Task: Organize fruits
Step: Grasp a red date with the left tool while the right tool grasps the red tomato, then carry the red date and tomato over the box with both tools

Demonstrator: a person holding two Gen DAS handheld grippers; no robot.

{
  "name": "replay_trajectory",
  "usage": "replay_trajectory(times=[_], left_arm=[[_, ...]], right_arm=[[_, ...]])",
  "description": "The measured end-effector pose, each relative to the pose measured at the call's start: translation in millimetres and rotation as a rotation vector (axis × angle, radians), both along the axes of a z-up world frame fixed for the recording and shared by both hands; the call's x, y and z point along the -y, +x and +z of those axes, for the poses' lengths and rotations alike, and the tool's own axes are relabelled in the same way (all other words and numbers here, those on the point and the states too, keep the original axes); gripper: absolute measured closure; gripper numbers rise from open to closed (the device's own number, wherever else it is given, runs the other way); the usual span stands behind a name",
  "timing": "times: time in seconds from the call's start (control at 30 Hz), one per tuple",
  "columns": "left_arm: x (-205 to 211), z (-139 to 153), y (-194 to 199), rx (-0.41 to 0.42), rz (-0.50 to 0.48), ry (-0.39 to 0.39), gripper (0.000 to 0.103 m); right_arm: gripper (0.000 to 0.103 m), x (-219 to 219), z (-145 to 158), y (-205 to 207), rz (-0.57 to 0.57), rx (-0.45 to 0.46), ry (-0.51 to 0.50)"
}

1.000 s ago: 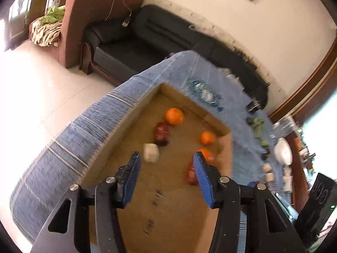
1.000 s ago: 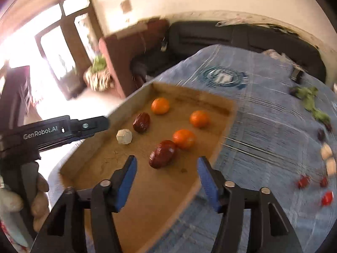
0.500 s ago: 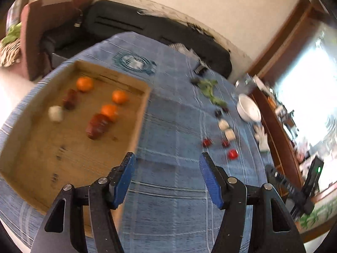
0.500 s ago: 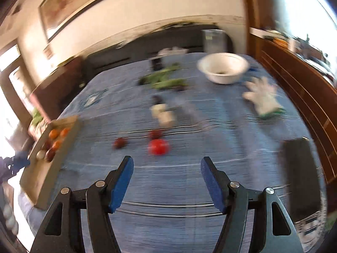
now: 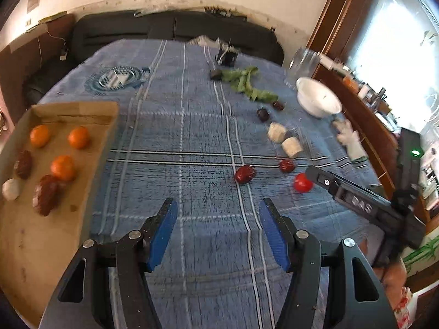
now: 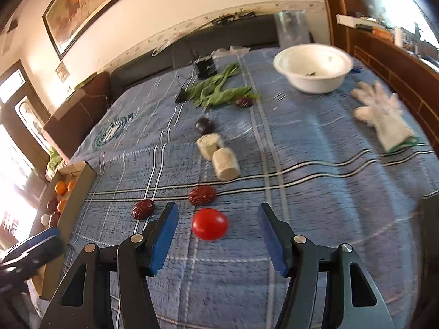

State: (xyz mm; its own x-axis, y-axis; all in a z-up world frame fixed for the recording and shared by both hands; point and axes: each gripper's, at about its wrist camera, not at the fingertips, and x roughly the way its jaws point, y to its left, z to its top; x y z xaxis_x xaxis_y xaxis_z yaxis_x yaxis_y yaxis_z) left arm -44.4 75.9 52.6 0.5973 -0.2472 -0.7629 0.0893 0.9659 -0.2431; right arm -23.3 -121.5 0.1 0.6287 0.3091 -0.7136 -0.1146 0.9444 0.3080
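- Cloth (image 5: 192,126): blue plaid, covers the whole table; loose fruit lies scattered over its right half, presumably awaiting sorting.
- Tray (image 5: 55,246): shallow cardboard tray at the cloth's left edge; it serves as the collecting place, and already holds three oranges (image 5: 63,167), two dark red dates (image 5: 45,198) and a pale piece; in the right wrist view only its near wall and a few fruits show at far left.
- Bowl (image 6: 312,67): white, at the far right of the cloth, apart from the fruit; a white glove (image 6: 384,120) lies near it.
- Greens (image 6: 216,90): leafy stems near the far edge; a small dark fruit lies against them.
- Left gripper (image 5: 216,231): jaws partly apart and empty; they have just been closing a little; nothing between them but bare cloth; it points toward the loose dates, well short of them.
- Right gripper (image 6: 216,234): jaws partly apart, just been closing; the tomato lies between them, untouched; likely lined up to grasp it.
- Pale chunks (image 6: 218,155): two cut cylinders, touching, mid-cloth.
- Tomato (image 6: 210,224): round, red, resting on the cloth; nearer the left pad.
- Loose dates (image 6: 202,195): two, just beyond the tomato, still outside the tray.
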Motion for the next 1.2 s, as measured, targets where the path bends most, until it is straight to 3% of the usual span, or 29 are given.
replay_trajectory(times=[0.03, 0.1, 0.23, 0.37, 0.47, 0.63, 1.0, 1.03, 1.07, 1.2], left_arm=[[2, -5, 7, -0.006, -0.003, -0.002, 0.053], [9, -14, 23, -0.021, -0.016, -0.014, 0.057], [19, -28, 48, -0.026, -0.023, -0.04, 0.057], [14, -34, 66, -0.035, 0.001, -0.102, 0.057], [11, -34, 70, -0.013, -0.009, -0.12, 0.057], [27, -37, 67, 0.026, -0.087, -0.04, 0.061], [45, -45, 68, 0.014, -0.161, 0.001, 0.063], [46, -45, 67, 0.016, -0.164, 0.005, 0.065], [47, -45, 67, 0.017, -0.168, 0.009, 0.077], [49, -44, 63, 0.032, -0.177, 0.014, 0.077]], right_arm=[[0.045, -2, -3, 1, 0.002, -0.001, -0.012], [0.051, -3, -9, 1, 0.001, -0.003, -0.035], [0.055, -6, -17, 3, 0.017, -0.018, -0.053], [0.067, -16, -17, 2, 0.041, 0.002, -0.119], [0.067, -17, -17, -1, 0.035, 0.01, -0.145], [0.068, -7, -16, -6, -0.021, 0.014, -0.199], [0.067, -7, -17, -3, -0.02, 0.001, -0.201], [0.067, -7, -17, -3, -0.019, 0.002, -0.2], [0.067, -7, -17, -3, -0.019, 0.002, -0.201], [0.067, -7, -17, -3, -0.02, 0.003, -0.2]])
